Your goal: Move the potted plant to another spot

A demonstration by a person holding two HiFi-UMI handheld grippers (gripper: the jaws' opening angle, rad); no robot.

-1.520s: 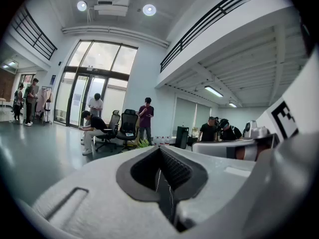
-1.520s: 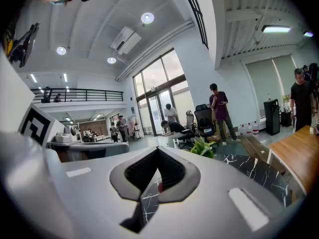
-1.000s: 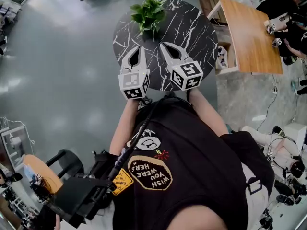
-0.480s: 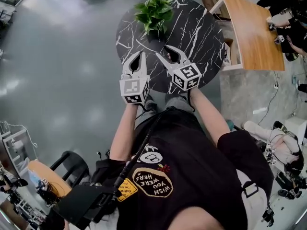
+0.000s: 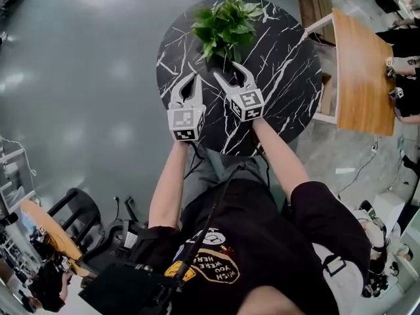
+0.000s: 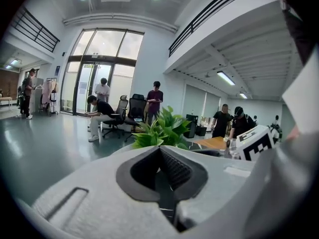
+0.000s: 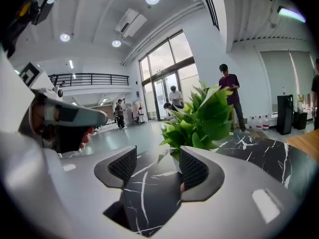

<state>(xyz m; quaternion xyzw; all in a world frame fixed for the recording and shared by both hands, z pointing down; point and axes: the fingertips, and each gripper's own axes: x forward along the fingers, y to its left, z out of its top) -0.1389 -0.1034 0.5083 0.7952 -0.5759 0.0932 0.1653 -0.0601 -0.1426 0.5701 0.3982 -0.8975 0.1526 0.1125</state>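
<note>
The potted plant point(image 5: 226, 28), leafy and green, stands on the far part of a round black marble table point(image 5: 282, 51). Both grippers hover over the table's near half, pointing at the plant. My left gripper point(image 5: 189, 81) is shut with nothing in it, and the plant point(image 6: 164, 128) shows just above its closed pads point(image 6: 172, 168). My right gripper point(image 5: 228, 71) sits closer to the plant, a short way in front of it. Its jaws are opening, and only tabletop lies between them point(image 7: 157, 166). The plant point(image 7: 202, 116) rises just beyond the right pad.
A wooden table point(image 5: 361, 71) stands right of the round one, with a person's hands at its far edge. Several people and office chairs point(image 6: 127, 113) are in the hall behind. A black chair point(image 5: 72, 209) stands at the lower left on the grey floor.
Both grippers have moved forward over the table and lower, closer to the plant. The right jaws have parted from shut.
</note>
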